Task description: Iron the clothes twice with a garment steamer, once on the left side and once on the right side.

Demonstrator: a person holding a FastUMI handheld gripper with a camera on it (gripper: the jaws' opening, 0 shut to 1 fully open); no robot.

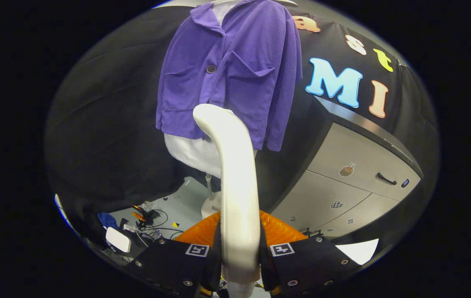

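Steamer (235,174) sits clamped in your hand-held gripper (239,252), its head touching the purple shirt's (235,70) hem at 12 o'clock.

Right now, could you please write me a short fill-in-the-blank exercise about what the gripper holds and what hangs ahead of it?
1. The gripper is shut on the white handle of the garment ____.
2. The jacket on the mannequin is ____ in colour.
3. The steamer's head sits near the jacket's ____ hem.
4. The grey cabinet beside the mannequin has a dark ____ on its upper drawer.

Missing words: steamer; purple; bottom; handle
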